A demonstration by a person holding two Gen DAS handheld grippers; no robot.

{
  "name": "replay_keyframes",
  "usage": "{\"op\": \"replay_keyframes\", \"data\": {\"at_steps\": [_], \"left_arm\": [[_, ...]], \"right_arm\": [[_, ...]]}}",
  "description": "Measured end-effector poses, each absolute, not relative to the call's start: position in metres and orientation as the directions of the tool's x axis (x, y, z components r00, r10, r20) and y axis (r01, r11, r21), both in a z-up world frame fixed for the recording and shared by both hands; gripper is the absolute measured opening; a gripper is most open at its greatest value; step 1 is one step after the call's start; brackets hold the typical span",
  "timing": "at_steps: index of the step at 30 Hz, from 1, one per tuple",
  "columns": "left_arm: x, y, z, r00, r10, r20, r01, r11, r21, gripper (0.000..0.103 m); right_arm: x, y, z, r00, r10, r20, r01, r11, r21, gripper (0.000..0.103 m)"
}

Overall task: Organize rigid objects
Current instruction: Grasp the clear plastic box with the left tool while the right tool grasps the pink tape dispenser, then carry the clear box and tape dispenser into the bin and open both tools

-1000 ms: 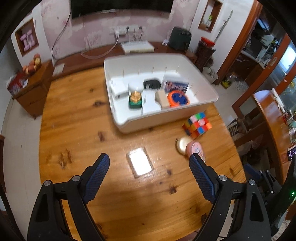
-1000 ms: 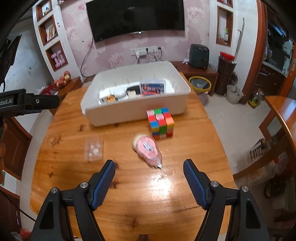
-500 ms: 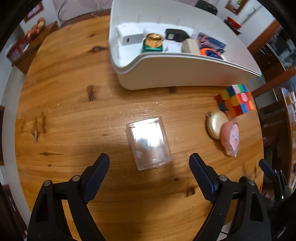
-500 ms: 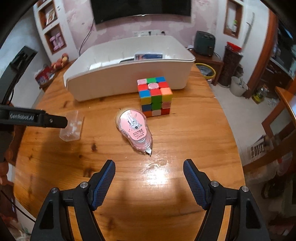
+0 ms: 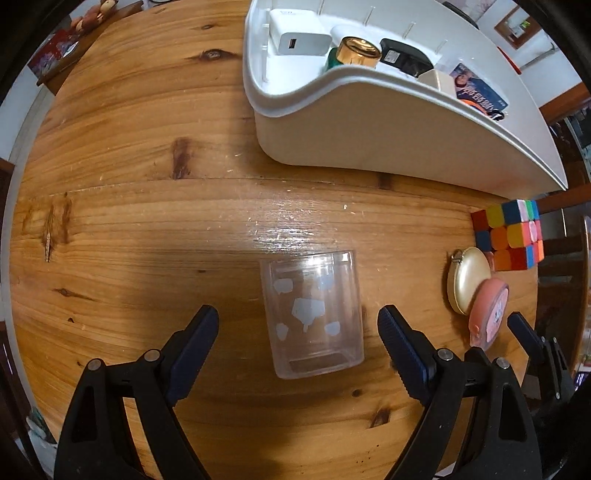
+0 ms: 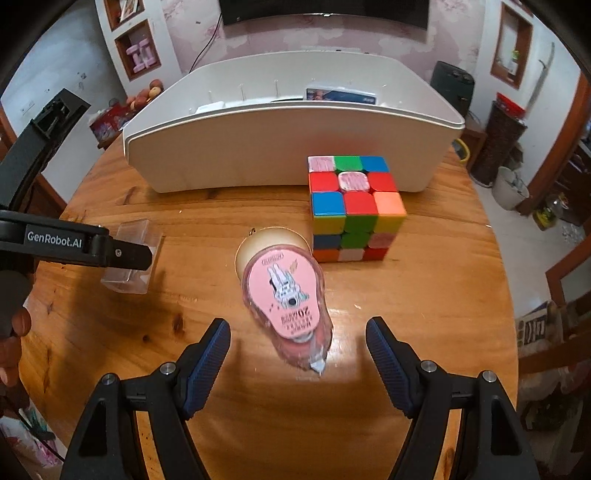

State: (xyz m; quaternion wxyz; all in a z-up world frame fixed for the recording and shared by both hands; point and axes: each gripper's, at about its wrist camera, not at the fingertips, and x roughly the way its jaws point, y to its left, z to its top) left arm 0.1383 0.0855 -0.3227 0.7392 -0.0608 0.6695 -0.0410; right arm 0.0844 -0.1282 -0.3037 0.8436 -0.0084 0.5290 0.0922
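Observation:
A clear plastic box [image 5: 312, 314] with pale speech-bubble marks lies on the wooden table [image 5: 147, 184]. My left gripper [image 5: 298, 332] points down over it, open, with the box between the fingers and a gap on each side. A pink correction tape dispenser [image 6: 286, 301] lies by a cream round case [image 6: 271, 238]. My right gripper [image 6: 298, 345] is open just above the dispenser's near tip, not touching. A colour cube [image 6: 354, 206] stands beside the white bin [image 6: 288, 147]. The clear box [image 6: 131, 258] is also in the right wrist view, partly behind the left gripper's arm.
The white bin [image 5: 388, 140] holds a white charger [image 5: 299, 35], a gold-capped jar [image 5: 356, 53], a black adapter and a printed card. The cube [image 5: 511, 234], round case [image 5: 467, 278] and dispenser [image 5: 487, 314] lie right of the box. A wooden chair stands off the right edge.
Both grippers have come down toward the table. The clear box now sits between the left fingers, and the pink dispenser has drawn close to the right fingers. Neither opening changed.

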Motion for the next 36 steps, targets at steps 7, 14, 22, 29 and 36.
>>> {"op": "replay_keyframes", "data": {"at_steps": [7,14,22,29,36], "left_arm": [[0.133,0.088,-0.327,0.108,-0.127,-0.986,-0.060,0.989,-0.134,0.089],[0.142,0.075,-0.330,0.115,-0.088,-0.989,-0.060,0.994,-0.095,0.087],[0.138,0.058,-0.322,0.148,-0.059,-0.987,0.049,0.997,-0.053,0.055],[0.131,0.050,-0.311,0.177,-0.038,-0.984,0.112,0.994,-0.018,0.055],[0.132,0.054,-0.262,0.220,-0.094,-0.971,0.154,0.986,-0.061,0.055]], "right_arm": [[0.093,-0.128,-0.310,0.386,0.185,-0.904,-0.210,0.972,0.109,0.065],[0.098,-0.125,-0.314,0.363,0.195,-0.911,-0.236,0.965,0.113,0.046],[0.096,-0.132,-0.312,0.357,0.201,-0.912,-0.214,0.968,0.130,0.045],[0.086,-0.140,-0.307,0.355,0.206,-0.912,-0.190,0.971,0.146,0.044],[0.077,-0.139,-0.282,0.392,0.226,-0.892,-0.179,0.970,0.167,0.044]]}}
